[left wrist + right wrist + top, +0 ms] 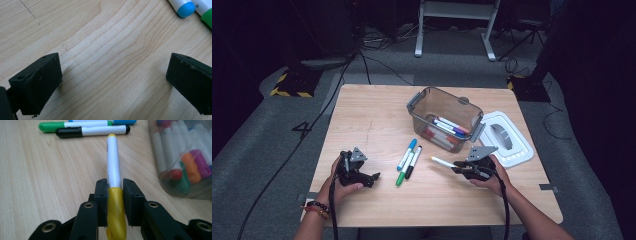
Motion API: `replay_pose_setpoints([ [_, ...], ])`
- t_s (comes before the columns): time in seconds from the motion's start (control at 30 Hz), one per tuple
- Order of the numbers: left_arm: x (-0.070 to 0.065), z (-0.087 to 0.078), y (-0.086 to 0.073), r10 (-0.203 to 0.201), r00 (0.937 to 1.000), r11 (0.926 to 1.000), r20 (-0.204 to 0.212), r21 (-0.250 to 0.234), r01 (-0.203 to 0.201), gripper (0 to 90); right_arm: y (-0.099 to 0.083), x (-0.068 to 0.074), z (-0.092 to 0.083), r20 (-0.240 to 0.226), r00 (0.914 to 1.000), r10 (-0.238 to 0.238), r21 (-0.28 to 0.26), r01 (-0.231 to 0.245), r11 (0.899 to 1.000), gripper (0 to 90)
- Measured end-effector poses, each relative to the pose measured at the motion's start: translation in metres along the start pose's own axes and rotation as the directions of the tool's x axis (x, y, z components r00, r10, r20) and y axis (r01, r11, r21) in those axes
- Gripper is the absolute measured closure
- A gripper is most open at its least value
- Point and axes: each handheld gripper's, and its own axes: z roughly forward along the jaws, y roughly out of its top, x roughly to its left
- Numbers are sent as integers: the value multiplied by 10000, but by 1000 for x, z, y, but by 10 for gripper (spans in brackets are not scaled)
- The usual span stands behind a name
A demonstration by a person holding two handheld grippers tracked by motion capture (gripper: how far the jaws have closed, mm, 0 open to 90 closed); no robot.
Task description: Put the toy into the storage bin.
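Your right gripper point(115, 187) clamps the yellow marker point(113, 162) at its cap end — body free for binning. Left gripper point(112, 82), lower left, stands wide open, empty.

Three markers point(408, 161) lie on the table point(362, 125) before the bin point(444, 119)

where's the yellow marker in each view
high view: yellow marker right of centre on the table, clamped in the right gripper.
right gripper view: centre, yellow cap between the shut jaws, barrel pointing away.
left gripper view: not there.
shared landmark: green marker.
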Motion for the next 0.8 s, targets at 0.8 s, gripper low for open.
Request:
replay_pose_setpoints([
  [0.8, 0, 0, 0, 2, 10000, 10000, -1, -1, -2, 5, 59, -5, -71, 309, 9967, -754, -1461, 792, 9861, 747],
])
